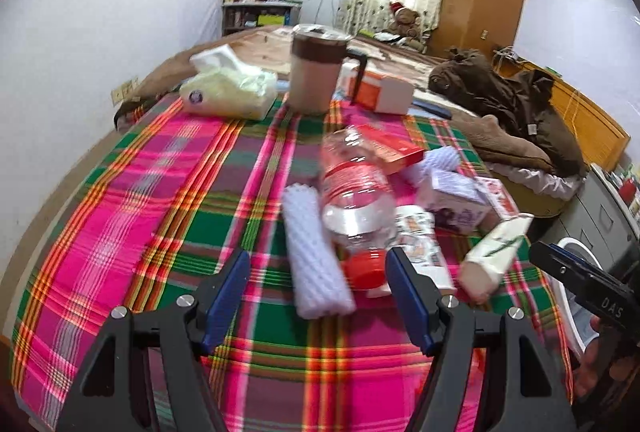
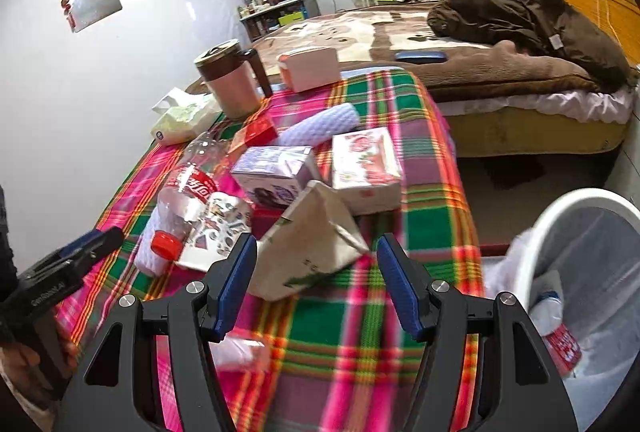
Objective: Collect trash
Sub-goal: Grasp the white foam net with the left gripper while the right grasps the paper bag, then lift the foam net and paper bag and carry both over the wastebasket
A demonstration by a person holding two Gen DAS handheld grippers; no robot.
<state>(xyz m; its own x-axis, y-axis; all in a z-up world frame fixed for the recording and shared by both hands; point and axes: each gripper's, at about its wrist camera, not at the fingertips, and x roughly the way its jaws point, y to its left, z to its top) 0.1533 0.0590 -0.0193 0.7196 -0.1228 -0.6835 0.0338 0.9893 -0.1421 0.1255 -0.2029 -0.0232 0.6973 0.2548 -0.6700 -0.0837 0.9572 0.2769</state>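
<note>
Trash lies on a plaid tablecloth (image 1: 132, 192). My left gripper (image 1: 318, 264) is open and empty, just short of a white foam net sleeve (image 1: 316, 252) and the red cap (image 1: 364, 270) of an empty cola bottle (image 1: 356, 192). My right gripper (image 2: 316, 252) is open and empty, its fingers either side of a crushed cream carton (image 2: 308, 244), not touching it. The carton also shows in the left wrist view (image 1: 494, 252). A purple milk box (image 2: 276, 172), a strawberry box (image 2: 364, 164), a printed paper cup (image 2: 218, 228) and a second foam sleeve (image 2: 320, 124) lie behind.
A white bin (image 2: 580, 244) with a bottle inside stands right of the table. A brown-lidded pitcher (image 1: 314, 70), a tissue pack (image 1: 228, 84) and a white and orange box (image 1: 384, 88) stand at the table's far edge. A bed with a brown coat (image 2: 520, 12) lies beyond.
</note>
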